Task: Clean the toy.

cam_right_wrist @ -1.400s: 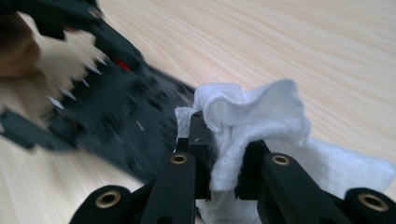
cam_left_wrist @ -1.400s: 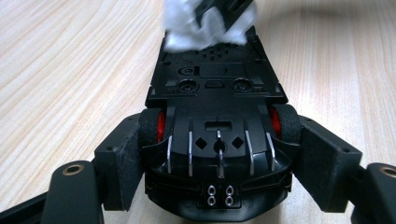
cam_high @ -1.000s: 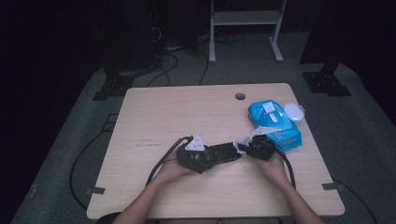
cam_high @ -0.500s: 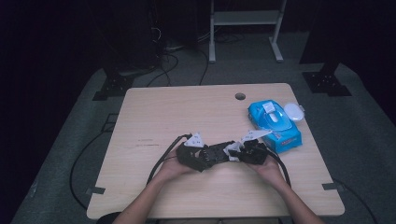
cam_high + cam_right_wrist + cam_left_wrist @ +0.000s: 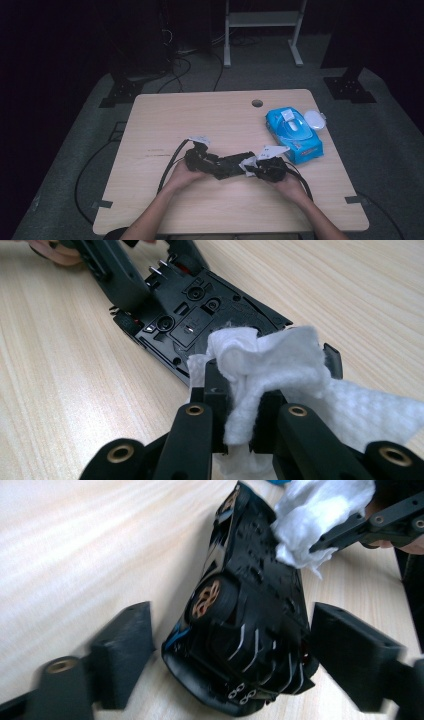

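The right gripper (image 5: 239, 405) is clamped on a white wipe (image 5: 270, 375), pressing it to the underside of a black toy car (image 5: 250, 605). The left gripper (image 5: 230, 655) stands apart around the car's rear; the car lies tipped on the wooden table (image 5: 200, 115), near a blue wipe pack (image 5: 292, 132)

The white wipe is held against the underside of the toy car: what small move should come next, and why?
Probably drag the white wipe along the toy car underside toward its far end: the right gripper pinches it there, while the left gripper straddles the car.
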### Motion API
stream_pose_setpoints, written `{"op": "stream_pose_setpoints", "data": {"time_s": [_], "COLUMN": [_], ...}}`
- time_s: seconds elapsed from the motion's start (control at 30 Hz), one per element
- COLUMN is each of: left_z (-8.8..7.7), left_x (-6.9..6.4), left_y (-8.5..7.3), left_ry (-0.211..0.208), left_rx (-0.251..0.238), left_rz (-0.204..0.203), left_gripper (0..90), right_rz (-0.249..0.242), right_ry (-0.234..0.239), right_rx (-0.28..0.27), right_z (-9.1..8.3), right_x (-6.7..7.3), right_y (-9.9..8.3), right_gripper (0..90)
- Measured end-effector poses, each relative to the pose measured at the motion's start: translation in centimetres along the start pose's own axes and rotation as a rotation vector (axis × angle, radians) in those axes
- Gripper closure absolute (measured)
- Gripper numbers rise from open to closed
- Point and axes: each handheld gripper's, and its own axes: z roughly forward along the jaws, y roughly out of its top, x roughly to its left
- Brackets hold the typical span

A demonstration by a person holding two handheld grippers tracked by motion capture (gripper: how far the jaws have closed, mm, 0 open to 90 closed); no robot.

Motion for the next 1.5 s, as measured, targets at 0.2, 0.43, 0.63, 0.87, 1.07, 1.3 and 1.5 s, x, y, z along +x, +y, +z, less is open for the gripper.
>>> {"op": "stream_pose_setpoints", "data": {"time_s": [0.2,0.43,0.63,0.87,1.07,1.3,1.5], "left_z": [0.2,0.2,0.2,0.0,0.2,0.9,2.1], "left_x": [-0.2,-1.2,-4.1,-6.4,-6.4,-7.3,-7.9], "left_y": [0.1,0.3,0.3,-0.4,-0.3,-0.3,-0.1], "left_ry": [0.004,0.038,0.191,0.295,0.299,0.286,0.273], "left_rx": [0.011,0.017,0.007,-0.097,-0.083,-0.107,-0.084], "left_rz": [-0.025,0.038,0.254,0.412,0.431,0.506,0.521], "left_gripper": [26.1,26.7,26.9,38.4,41.8,48.3,49.9], "right_rz": [-0.016,-0.015,-0.007,0.010,0.029,0.053,0.060], "right_ry": [-0.014,-0.021,-0.012,-0.030,-0.023,-0.020,-0.009], "right_rx": [-0.018,-0.029,-0.029,-0.006,0.061,0.057,0.051], "right_z": [-0.1,-0.2,-0.5,-0.7,0.3,0.5,0.6], "right_x": [0.3,0.6,0.7,0.4,0.3,0.0,0.1], "right_y": [-0.3,-0.7,-1.0,-1.5,-2.0,-2.0,-1.9], "right_gripper": [81.5,81.8,81.7,81.8,81.4,81.4,81.2]}}
